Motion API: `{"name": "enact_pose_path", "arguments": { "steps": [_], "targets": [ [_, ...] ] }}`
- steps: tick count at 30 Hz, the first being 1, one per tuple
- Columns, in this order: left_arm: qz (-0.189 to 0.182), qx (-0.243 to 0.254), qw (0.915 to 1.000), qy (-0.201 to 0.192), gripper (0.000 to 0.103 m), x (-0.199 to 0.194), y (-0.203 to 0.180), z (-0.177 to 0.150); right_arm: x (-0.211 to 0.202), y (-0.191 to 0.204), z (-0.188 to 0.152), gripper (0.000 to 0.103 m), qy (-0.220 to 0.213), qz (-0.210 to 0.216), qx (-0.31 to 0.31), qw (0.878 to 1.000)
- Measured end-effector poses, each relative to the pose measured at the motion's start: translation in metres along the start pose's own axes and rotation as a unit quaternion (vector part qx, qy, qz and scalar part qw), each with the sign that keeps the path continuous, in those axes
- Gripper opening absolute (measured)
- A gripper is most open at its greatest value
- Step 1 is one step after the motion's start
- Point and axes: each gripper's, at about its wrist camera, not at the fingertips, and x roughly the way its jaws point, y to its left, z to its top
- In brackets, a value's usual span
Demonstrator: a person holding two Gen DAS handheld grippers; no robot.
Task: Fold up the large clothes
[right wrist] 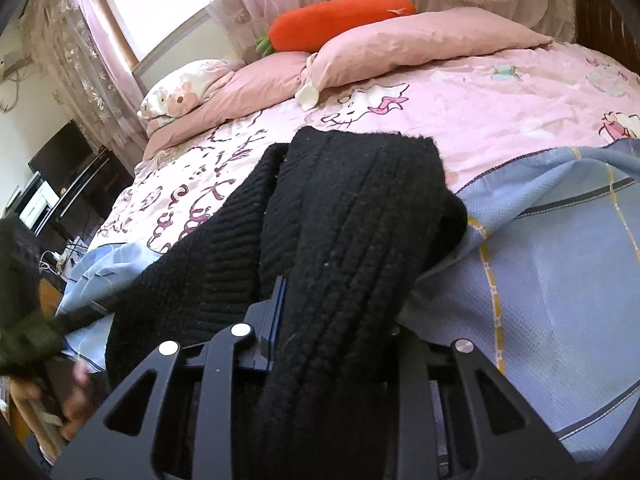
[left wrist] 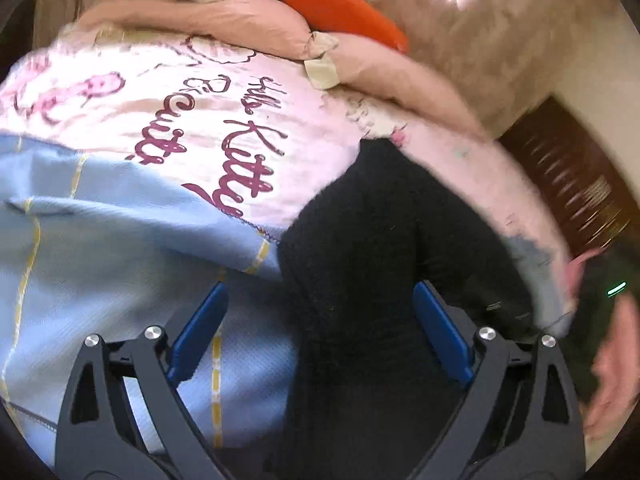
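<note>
The thick black ribbed knit sweater (right wrist: 344, 216) looks soft and floppy; the right gripper (right wrist: 320, 340) clamps its bunched fold, while the left gripper (left wrist: 320, 336) gapes empty and should take a ribbed edge.

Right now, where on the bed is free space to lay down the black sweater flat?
The widest free patch is the pink printed sheet, between the pillows and the blue blanket. The blue blanket is also bare beside the black sweater. It is crowded at the head, with pillows and the carrot plush. The right gripper holds the sweater.
</note>
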Motion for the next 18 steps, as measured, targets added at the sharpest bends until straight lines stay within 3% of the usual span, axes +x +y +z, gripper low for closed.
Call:
{"name": "enact_pose_path", "arguments": {
  "steps": [4, 5, 7, 9, 11, 12, 13, 15, 18],
  "targets": [
    [-0.004, 0.005, 0.9983, 0.057, 0.093, -0.001, 0.011, 0.001, 0.001, 0.000, 0.000, 0.028, 0.001, -0.005, -0.005, 1.000],
    [-0.011, 0.005, 0.9972, 0.073, 0.089, 0.006, 0.013, 0.000, 0.000, 0.000, -0.001, 0.028, 0.001, -0.006, -0.006, 1.000],
    [-0.030, -0.012, 0.9955, 0.089, 0.070, 0.017, 0.018, -0.004, 0.001, 0.000, -0.001, 0.028, 0.002, -0.007, -0.006, 1.000],
    [-0.048, -0.007, 0.9936, 0.102, 0.069, 0.027, 0.014, -0.009, 0.002, 0.000, -0.001, 0.028, 0.003, -0.009, -0.007, 1.000],
    [-0.031, 0.027, 0.9945, 0.097, 0.063, 0.032, 0.002, -0.012, 0.003, 0.001, -0.001, 0.028, 0.005, -0.012, -0.008, 1.000],
    [-0.024, 0.043, 0.9945, 0.092, 0.053, 0.034, -0.005, -0.013, 0.004, 0.002, -0.001, 0.028, 0.006, -0.015, -0.010, 1.000],
    [-0.020, 0.052, 0.9943, 0.091, 0.031, 0.035, -0.010, -0.014, 0.005, 0.003, -0.001, 0.028, 0.009, -0.020, -0.014, 1.000],
    [0.022, 0.087, 0.9922, 0.086, 0.014, 0.042, -0.022, -0.021, 0.006, 0.008, -0.001, 0.028, 0.017, -0.037, -0.035, 0.999],
    [0.068, 0.122, 0.9868, 0.081, 0.011, 0.046, -0.029, -0.027, 0.008, 0.015, -0.002, 0.028, 0.020, -0.058, -0.065, 0.996]
  ]
}}
